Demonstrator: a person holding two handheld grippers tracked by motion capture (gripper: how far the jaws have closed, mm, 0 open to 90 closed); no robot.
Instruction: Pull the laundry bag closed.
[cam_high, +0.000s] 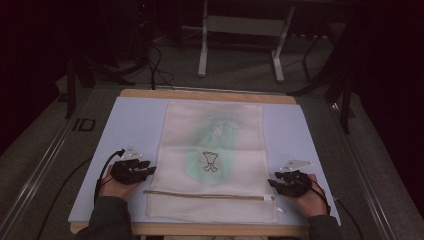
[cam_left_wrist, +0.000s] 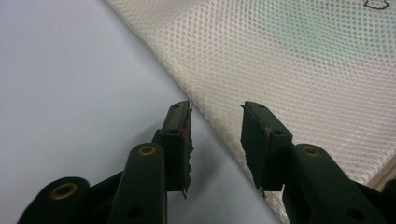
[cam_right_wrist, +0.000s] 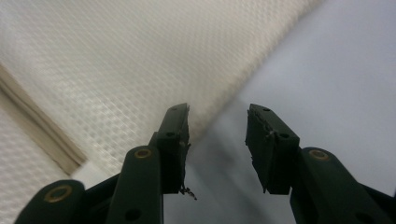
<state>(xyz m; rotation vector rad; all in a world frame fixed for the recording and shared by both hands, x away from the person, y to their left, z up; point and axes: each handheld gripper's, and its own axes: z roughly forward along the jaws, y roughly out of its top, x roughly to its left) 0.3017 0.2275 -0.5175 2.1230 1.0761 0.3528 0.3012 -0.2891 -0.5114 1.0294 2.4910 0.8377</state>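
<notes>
Two pairs of tongs, the left tongs and the right tongs, are resting spread and empty at either long edge of a cream mesh laundry bag, which is lying flat in the middle of the pale blue surface with its zipper running across the end nearest the person. In both gripper views each bag edge is sitting just at the open jaws, so a clean grip is probably depending on sliding one jaw under the mesh and closing both sides evenly, level with each other, to avoid skewing the bag.
</notes>
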